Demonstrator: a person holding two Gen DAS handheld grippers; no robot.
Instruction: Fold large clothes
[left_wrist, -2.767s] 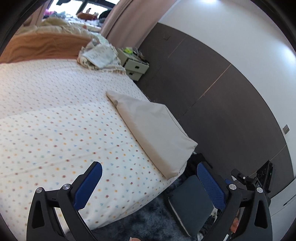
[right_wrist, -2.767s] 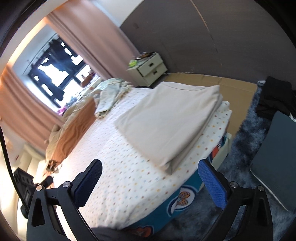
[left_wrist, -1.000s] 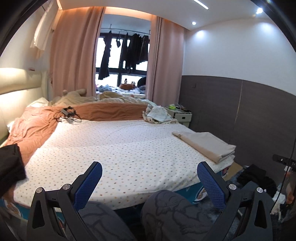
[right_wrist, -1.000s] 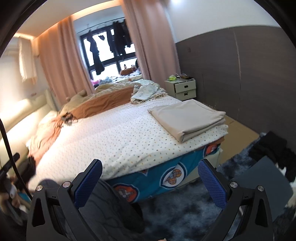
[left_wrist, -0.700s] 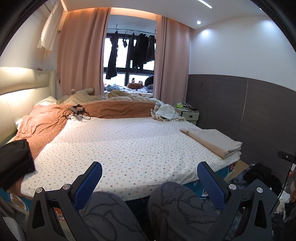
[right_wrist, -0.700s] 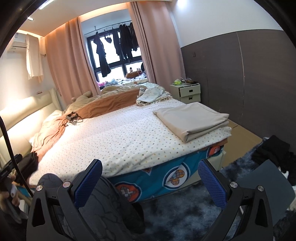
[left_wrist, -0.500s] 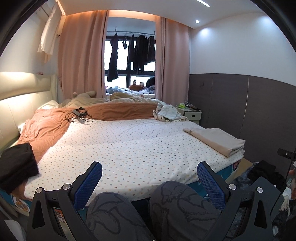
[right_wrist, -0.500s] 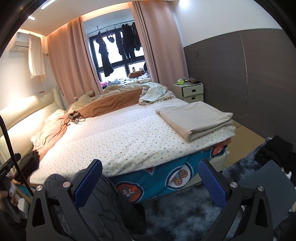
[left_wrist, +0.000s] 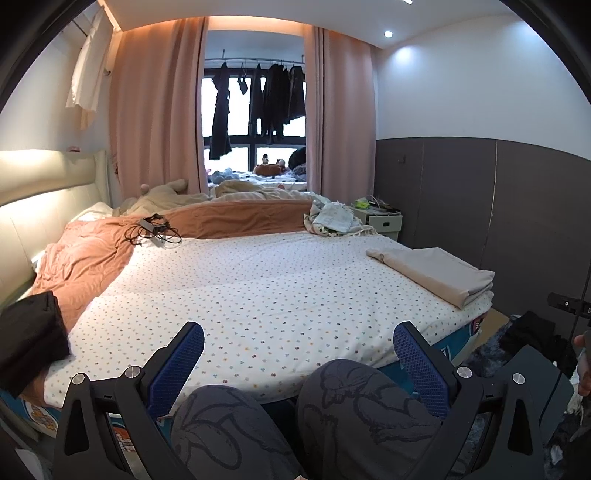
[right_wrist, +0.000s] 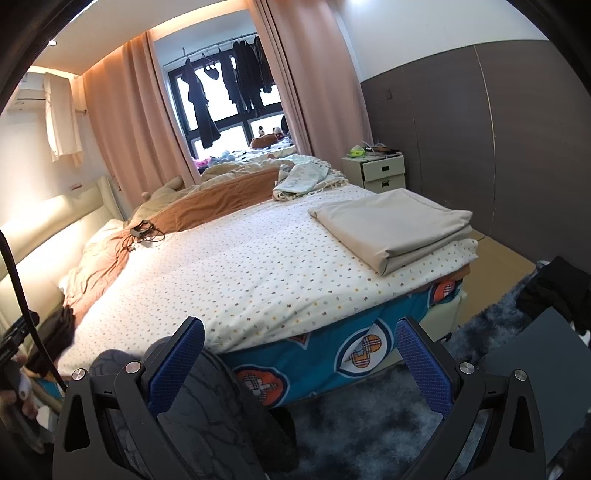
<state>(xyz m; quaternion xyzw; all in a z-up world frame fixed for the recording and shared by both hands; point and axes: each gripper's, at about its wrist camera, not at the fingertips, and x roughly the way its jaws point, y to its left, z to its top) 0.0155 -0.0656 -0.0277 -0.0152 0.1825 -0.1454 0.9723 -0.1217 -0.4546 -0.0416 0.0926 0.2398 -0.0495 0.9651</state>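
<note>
A folded beige cloth (left_wrist: 436, 271) lies on the right front corner of the bed with the dotted sheet (left_wrist: 258, 295); it also shows in the right wrist view (right_wrist: 395, 225). A black folded garment (left_wrist: 29, 339) sits at the bed's left edge. My left gripper (left_wrist: 295, 354) is open and empty, held back from the bed above the person's knees (left_wrist: 332, 413). My right gripper (right_wrist: 299, 350) is open and empty, low in front of the bed's foot.
An orange blanket (left_wrist: 110, 251) with a cable bundle (left_wrist: 155, 230) lies at the bed's far left. A crumpled cloth (left_wrist: 332, 219) and a white nightstand (right_wrist: 376, 173) stand at the far right. Dark clothes (right_wrist: 557, 291) and a grey pad (right_wrist: 532, 369) lie on the blue rug.
Both grippers have drawn back from the folded beige cloth and levelled out, so the whole bed and room have come into view. Both stay open.
</note>
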